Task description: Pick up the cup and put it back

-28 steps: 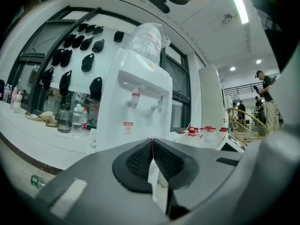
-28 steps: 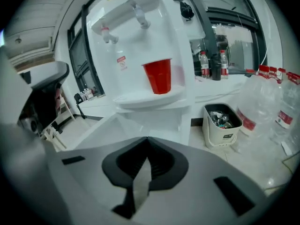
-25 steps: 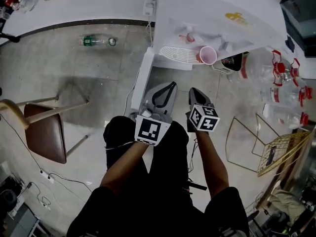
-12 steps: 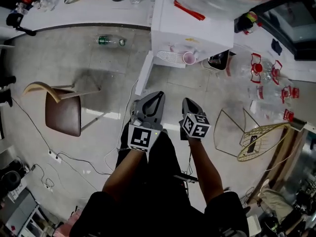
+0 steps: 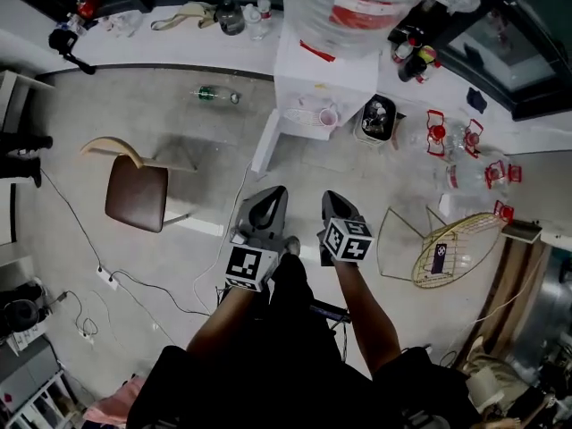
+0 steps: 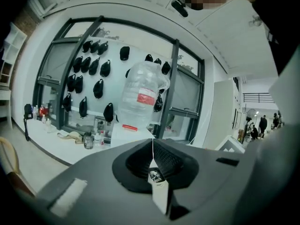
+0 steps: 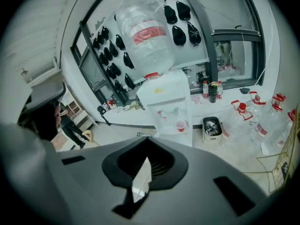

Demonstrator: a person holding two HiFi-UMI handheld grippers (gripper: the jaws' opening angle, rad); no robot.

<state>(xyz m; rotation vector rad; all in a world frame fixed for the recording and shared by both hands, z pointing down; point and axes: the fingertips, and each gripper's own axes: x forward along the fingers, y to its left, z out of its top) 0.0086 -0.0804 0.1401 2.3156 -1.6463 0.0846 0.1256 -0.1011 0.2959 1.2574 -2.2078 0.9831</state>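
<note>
A small pink cup [image 5: 328, 116] stands upright on the drip tray of a white water dispenser [image 5: 344, 74], which carries a large clear bottle [image 5: 353, 7]. In the right gripper view the cup [image 7: 180, 125] shows small and far off, under the taps. Both grippers are held low and close to my body, well short of the dispenser. My left gripper [image 5: 271, 195] is shut with nothing in it, and its closed jaws [image 6: 152, 140] point toward the bottle [image 6: 140, 95]. My right gripper [image 5: 332, 197] is also shut and empty, its tip [image 7: 146, 138] aimed at the dispenser.
A brown chair [image 5: 134, 190] stands on the floor to the left. A bin [image 5: 376, 119] sits right of the dispenser, with several empty water jugs [image 5: 465, 155] beyond it. A gold wire frame [image 5: 447, 248] lies at the right. A green bottle [image 5: 214, 95] lies by the counter.
The head view has pulled back and up, so the dispenser and cup look smaller and farther away. Both grippers stay shut, side by side in front of my body.
</note>
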